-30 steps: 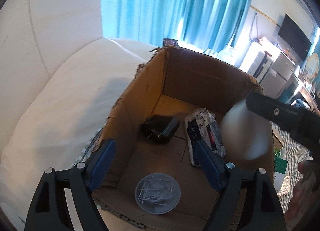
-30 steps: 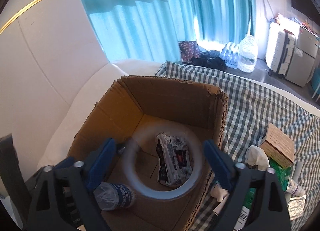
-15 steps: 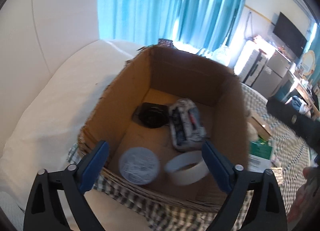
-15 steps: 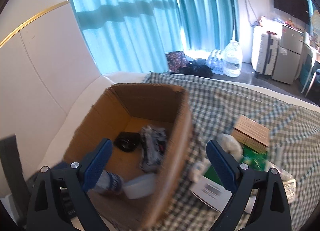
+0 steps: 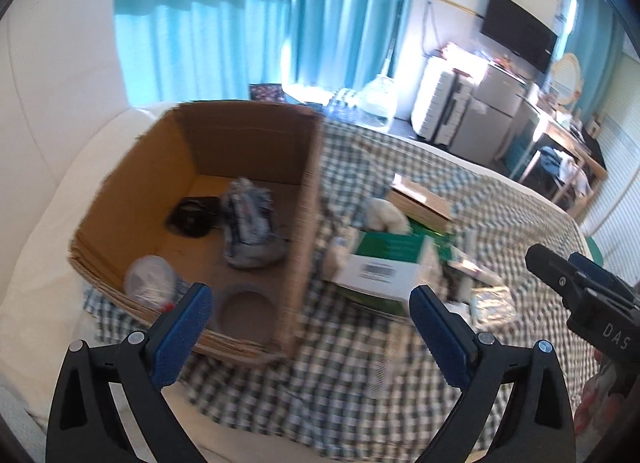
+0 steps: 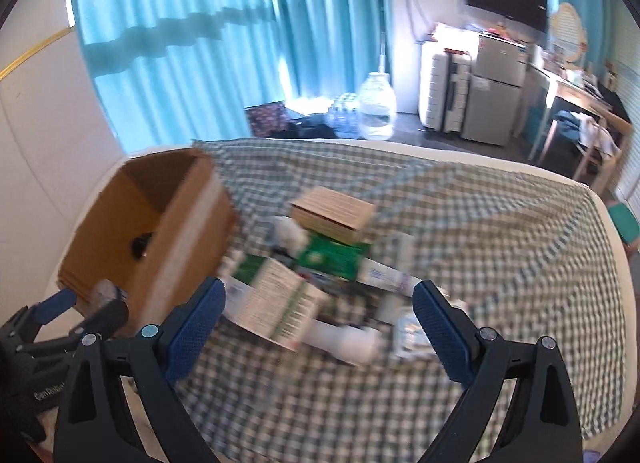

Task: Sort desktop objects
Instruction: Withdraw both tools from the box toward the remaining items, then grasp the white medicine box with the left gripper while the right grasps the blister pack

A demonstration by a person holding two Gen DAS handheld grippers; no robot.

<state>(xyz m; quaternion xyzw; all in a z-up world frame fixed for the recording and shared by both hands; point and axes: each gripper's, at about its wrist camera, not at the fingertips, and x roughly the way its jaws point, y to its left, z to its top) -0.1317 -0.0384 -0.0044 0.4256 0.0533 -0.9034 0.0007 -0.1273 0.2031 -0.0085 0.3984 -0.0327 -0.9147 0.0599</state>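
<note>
An open cardboard box (image 5: pixel 304 199) stands on the checked cloth at the left; it also shows in the right wrist view (image 6: pixel 176 231). Inside lie a black object (image 5: pixel 194 215), a crumpled packet (image 5: pixel 250 223), a clear round container (image 5: pixel 150 283) and a tape roll (image 5: pixel 246 309). A pile of items lies right of the box: a green and white box (image 5: pixel 384 263), (image 6: pixel 280 299), a brown box (image 6: pixel 332 211), a white tube (image 6: pixel 344 339). My left gripper (image 5: pixel 310 327) is open and empty, near the box's front. My right gripper (image 6: pixel 318 315) is open and empty, above the pile.
The checked cloth (image 6: pixel 500 243) covers a white bed that runs to the right. Blue curtains (image 6: pixel 200 43), a water jug (image 6: pixel 376 111), cabinets and a desk stand behind. The right gripper shows at the right edge of the left wrist view (image 5: pixel 588 303).
The tape roll left my right gripper and now lies in the box. Both grippers have pulled back and swung right, from over the box toward the pile.
</note>
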